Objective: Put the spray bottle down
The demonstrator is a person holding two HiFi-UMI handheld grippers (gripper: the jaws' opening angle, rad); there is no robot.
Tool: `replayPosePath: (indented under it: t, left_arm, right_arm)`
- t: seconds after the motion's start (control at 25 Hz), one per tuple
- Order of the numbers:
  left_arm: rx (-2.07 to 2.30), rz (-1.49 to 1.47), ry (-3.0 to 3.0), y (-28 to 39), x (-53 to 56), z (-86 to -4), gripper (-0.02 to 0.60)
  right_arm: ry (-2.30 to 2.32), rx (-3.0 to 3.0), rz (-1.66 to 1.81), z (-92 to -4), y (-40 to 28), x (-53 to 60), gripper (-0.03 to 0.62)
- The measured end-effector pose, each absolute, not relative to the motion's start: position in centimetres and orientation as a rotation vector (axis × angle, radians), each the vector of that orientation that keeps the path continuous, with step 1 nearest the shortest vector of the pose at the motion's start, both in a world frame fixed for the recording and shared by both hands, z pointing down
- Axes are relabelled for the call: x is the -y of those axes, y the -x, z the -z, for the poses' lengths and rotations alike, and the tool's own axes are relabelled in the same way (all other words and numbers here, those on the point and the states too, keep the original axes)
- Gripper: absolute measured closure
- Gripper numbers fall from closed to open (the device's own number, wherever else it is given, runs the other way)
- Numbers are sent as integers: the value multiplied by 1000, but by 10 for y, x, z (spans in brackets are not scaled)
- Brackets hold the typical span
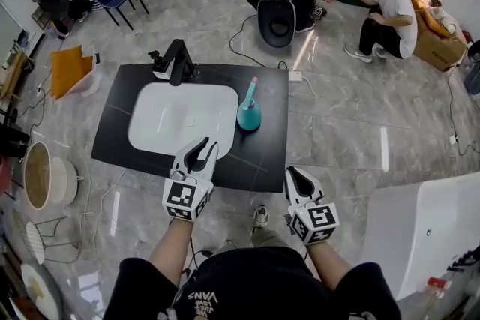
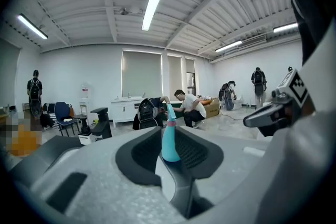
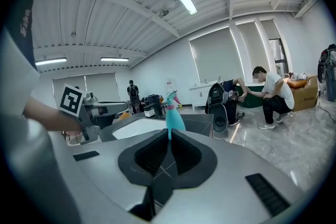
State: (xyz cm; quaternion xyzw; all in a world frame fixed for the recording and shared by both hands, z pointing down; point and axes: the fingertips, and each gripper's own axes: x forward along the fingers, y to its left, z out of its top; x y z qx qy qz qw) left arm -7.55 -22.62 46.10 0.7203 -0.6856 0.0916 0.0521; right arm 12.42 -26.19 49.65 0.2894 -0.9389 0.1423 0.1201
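Black countertop (image 1: 262, 154) bears sink (image 1: 180, 120), faucet (image 1: 174, 62), spray bottle (image 1: 249, 110).

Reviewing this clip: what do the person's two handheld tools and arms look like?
Both the left tool and right tool have pale grey moulded bodies with black jaw pads, each carrying a white cube printed with black square markers. No cables show. The person wears a black short-sleeved top with white print.

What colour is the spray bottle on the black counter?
Teal spray bottle, pink top; clearest in the head view.
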Motion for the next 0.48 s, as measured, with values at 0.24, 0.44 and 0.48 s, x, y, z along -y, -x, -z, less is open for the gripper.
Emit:
replayPosePath:
  t: [0.24,0.44,0.48]
  left_arm:
    - [2095,-248,-2195,75,162,-444,569]
    - [2066,-244,-2208,69,109,-444,571]
    - [2062,-238,-2209,67,99,-444,571]
  right_arm:
    - [-845,2759,-400,-487,-115,218,585]
    - [-855,2769,-382,-482,-113,181,592]
    - [-859,2771,-381,-481,-114,173,592]
